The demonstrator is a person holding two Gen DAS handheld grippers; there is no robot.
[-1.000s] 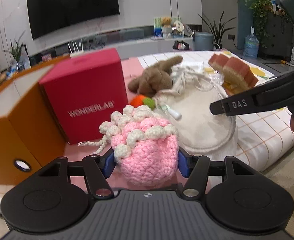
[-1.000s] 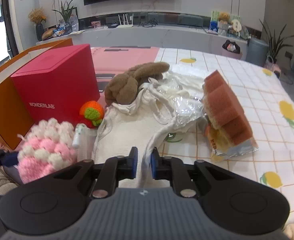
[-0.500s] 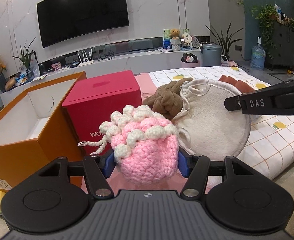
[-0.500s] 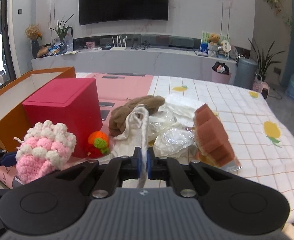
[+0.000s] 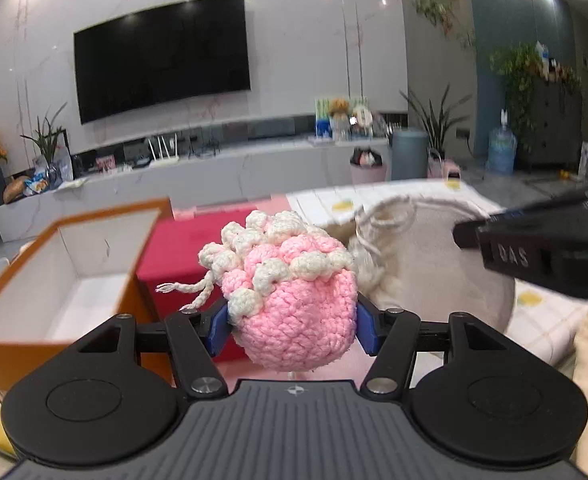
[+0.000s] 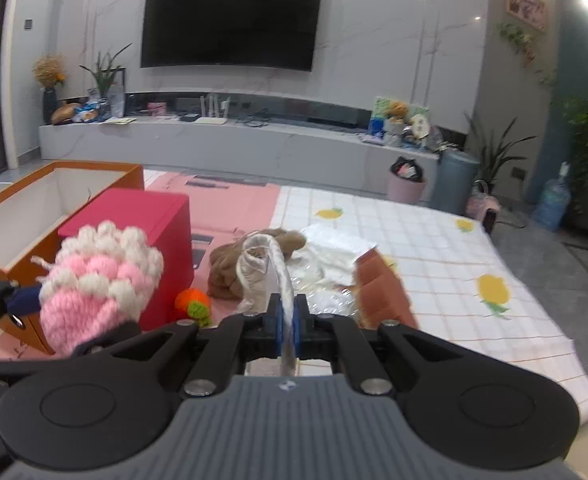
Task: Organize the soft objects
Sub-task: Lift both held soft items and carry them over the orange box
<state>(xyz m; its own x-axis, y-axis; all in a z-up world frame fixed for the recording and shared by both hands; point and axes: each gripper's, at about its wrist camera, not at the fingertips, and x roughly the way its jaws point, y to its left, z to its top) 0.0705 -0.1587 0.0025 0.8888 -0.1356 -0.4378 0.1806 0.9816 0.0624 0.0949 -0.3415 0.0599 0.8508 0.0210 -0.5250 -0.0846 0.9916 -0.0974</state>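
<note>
The left gripper point(image 5: 291, 330) is clamped on a pink crochet pouch point(image 5: 294, 300), blue pads pressing both flanks, held in the air above the table edge. The right gripper point(image 6: 288, 322) is pinched nearly flat on the rim of a cream drawstring bag point(image 5: 434, 276), which hangs from it beside the pouch. Risks, as judged: the hold on the bag is a thin fold of cloth only, and it may slide out under the bag's own weight; the bag mouth looks gathered rather than open, so the pouch may catch on the rim instead of going in; the pouch's loose cord point(image 5: 191, 292) could snag on a jaw. Containers: the orange box point(image 5: 65, 280) stands open at left and what shows of its white interior holds nothing; the red box point(image 6: 149, 232) beside it is shut, contents not visible; the bag's interior cannot be seen. On the table point(image 6: 434, 248) remain a brown plush point(image 6: 229, 264), a small orange toy point(image 6: 193, 306), crumpled plastic and a stack of sponges point(image 6: 382, 292).
</note>
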